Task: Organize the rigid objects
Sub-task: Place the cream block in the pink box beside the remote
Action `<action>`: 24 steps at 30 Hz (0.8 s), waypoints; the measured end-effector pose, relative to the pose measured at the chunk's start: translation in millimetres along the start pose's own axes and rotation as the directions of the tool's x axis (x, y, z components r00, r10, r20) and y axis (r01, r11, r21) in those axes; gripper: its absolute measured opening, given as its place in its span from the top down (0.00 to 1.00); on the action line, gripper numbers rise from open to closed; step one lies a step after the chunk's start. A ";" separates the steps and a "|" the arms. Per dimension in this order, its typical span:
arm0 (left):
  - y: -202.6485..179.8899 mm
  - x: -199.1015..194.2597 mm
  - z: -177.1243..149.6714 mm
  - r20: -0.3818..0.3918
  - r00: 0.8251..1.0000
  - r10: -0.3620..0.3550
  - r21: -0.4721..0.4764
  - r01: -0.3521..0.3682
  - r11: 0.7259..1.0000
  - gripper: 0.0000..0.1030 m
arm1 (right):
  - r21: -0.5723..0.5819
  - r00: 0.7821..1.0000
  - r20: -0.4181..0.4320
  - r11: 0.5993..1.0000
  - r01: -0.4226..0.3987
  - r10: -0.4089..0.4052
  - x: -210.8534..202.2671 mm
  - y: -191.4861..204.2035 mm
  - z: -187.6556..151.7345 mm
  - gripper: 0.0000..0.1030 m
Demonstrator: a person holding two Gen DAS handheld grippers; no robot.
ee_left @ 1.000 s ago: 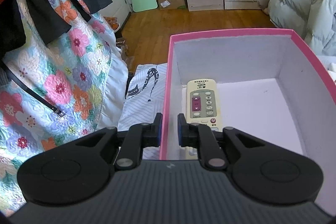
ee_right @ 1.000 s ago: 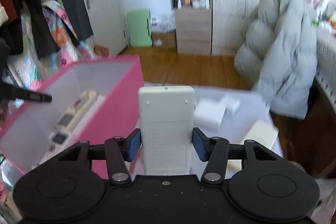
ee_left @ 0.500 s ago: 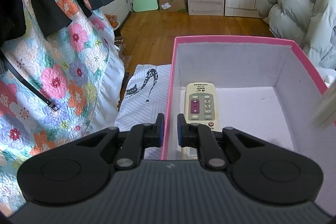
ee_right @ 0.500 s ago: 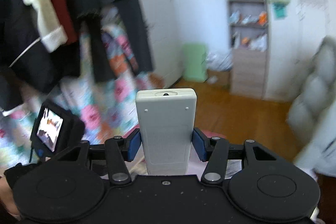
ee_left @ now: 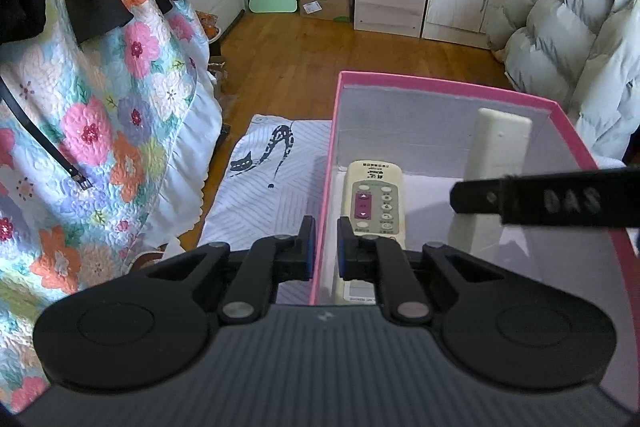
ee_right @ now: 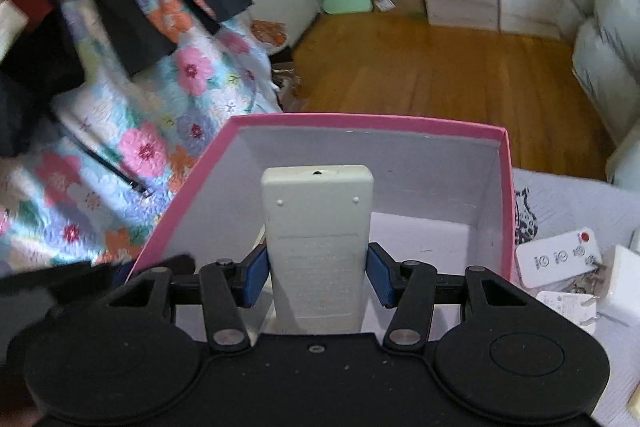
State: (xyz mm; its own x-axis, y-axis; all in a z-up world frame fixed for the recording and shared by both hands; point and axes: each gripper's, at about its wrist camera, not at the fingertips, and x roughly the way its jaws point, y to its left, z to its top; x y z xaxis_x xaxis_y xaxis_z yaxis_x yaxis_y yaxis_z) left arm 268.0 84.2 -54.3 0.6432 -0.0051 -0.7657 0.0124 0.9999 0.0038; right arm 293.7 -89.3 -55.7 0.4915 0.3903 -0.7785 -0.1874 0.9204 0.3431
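Observation:
A pink box with a white inside stands on the bed sheet. My left gripper is shut on the box's left wall. A cream remote with a purple panel lies face up inside, by that wall. My right gripper is shut on a white remote, back side up, and holds it over the inside of the box. In the left wrist view that white remote shows tilted over the box's right part, with a black part of the right gripper across it.
A white remote with a red button and white chargers lie on the sheet right of the box. A floral quilt hangs at the left, with dark clothes above it. A grey puffer coat and wooden cabinets stand beyond the wooden floor.
My right gripper has swung from pointing up at the room down to over the box, bringing the white remote inside its walls. My left gripper keeps its hold on the box wall.

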 end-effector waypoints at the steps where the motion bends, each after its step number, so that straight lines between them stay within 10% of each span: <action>1: 0.1 0.2 0.2 0.000 1.000 0.000 -0.001 0.000 1.000 0.91 | 0.021 1.000 -0.010 1.000 0.002 -0.002 2.2 -1.7 2.3 0.44; 6: -3.6 0.6 -0.3 0.003 1.000 0.012 0.016 -0.012 1.000 0.91 | 0.186 0.993 -0.034 0.977 -0.103 0.111 3.6 -18.6 1.0 0.42; 14: -14.4 -2.3 -1.1 0.028 0.997 0.070 0.066 -0.072 0.995 0.91 | 0.006 0.969 0.200 0.989 -0.149 0.145 -89.6 -14.8 -40.8 0.42; 24: -17.0 -1.4 -1.9 0.030 0.996 0.088 0.085 -0.091 0.992 0.91 | -0.058 0.971 0.237 0.997 0.050 -0.035 -163.4 -79.1 -104.9 0.42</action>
State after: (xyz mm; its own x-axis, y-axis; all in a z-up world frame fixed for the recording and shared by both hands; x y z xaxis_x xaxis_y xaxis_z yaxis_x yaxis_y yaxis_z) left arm 265.5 67.3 -54.5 0.6647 0.0829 -0.7425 0.0190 0.9916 0.1278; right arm 139.0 -223.5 -10.8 0.6852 0.3412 -0.6435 -0.2112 0.9386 0.2728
